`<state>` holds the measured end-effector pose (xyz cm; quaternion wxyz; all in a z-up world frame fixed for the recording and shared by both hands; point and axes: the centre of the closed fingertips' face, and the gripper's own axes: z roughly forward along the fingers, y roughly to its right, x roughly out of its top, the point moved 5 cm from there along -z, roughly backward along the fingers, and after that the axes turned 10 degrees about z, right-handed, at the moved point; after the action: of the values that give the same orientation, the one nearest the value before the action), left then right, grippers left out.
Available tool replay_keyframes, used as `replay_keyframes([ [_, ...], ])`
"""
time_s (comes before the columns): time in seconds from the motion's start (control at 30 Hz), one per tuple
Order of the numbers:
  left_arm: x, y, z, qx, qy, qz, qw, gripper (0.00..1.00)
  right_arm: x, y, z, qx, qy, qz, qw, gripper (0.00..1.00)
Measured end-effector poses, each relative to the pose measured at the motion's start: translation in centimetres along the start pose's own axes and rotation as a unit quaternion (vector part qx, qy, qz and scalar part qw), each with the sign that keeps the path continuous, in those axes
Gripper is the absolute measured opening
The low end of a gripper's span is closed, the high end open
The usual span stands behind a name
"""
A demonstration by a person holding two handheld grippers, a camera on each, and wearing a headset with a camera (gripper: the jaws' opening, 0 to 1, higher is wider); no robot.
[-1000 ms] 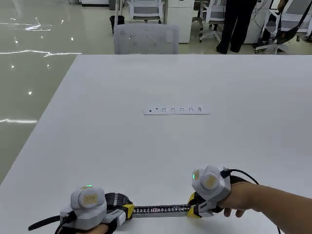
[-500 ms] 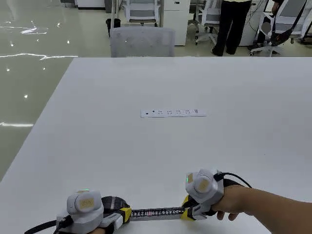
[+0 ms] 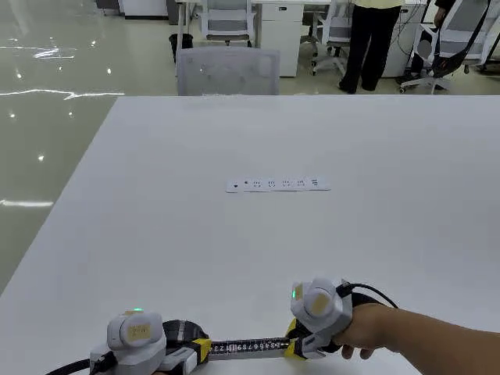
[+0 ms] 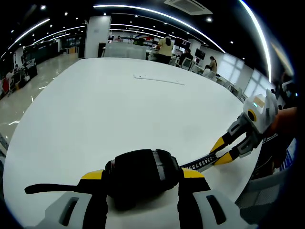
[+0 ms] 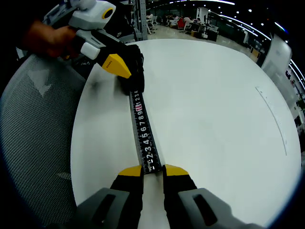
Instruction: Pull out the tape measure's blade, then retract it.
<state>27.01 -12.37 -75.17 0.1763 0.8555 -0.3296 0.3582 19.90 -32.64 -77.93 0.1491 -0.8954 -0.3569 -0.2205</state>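
At the near edge of the table (image 3: 156, 234), the left gripper (image 3: 200, 348) is clamping the tape measure (image 4: 140, 177) by its black case, its yellow-tipped jaws pressing in on either side of it. The blade (image 5: 143, 129) is lying flat on the table, running out from the case to the right gripper (image 5: 152, 170). That gripper's jaws are standing almost together and pinching the blade's end. Just a short run of numbers is showing between the two grippers, so the blade is sitting only partly out.

Judging by that, the work is sitting either early in the pull or late in the return; which one, I cannot tell. A pull is asking the right gripper to travel straight away from the case along the blade's line while the left gripper is pinning the case. A return is asking it to walk the tip back to the case mouth under control rather than letting it snap.

Farther up the table a white power strip (image 3: 277, 184) is lying well apart from the work. Beyond the far edge a grey chair (image 3: 227, 72) is standing, and a person (image 3: 373, 39) is standing behind it.
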Motion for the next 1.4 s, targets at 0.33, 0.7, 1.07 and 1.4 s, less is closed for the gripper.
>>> replay_keyframes([
  [0.33, -0.1, -0.1, 0.0, -0.002, -0.001, -0.002, 1.0, 0.56, 0.6, -0.2, 0.4, 0.006, 0.018, 0.018, 0.9996, 0.14],
  [0.7, 0.0, -0.1, 0.0, -0.002, -0.001, -0.006, 1.0, 0.56, 1.3, -0.5, 1.1, 0.009, 0.022, 0.015, 0.9996, 0.14],
  [1.07, 0.0, -0.2, 0.1, -0.003, -0.002, -0.01, 0.9999, 0.56, 1.6, -0.6, 1.2, 0.011, 0.025, 0.018, 0.9994, 0.14],
  [1.4, 0.1, -0.2, -0.1, -0.006, -0.001, -0.012, 0.9999, 0.56, 2.2, -0.9, 1.4, 0.016, 0.03, 0.023, 0.9992, 0.14],
])
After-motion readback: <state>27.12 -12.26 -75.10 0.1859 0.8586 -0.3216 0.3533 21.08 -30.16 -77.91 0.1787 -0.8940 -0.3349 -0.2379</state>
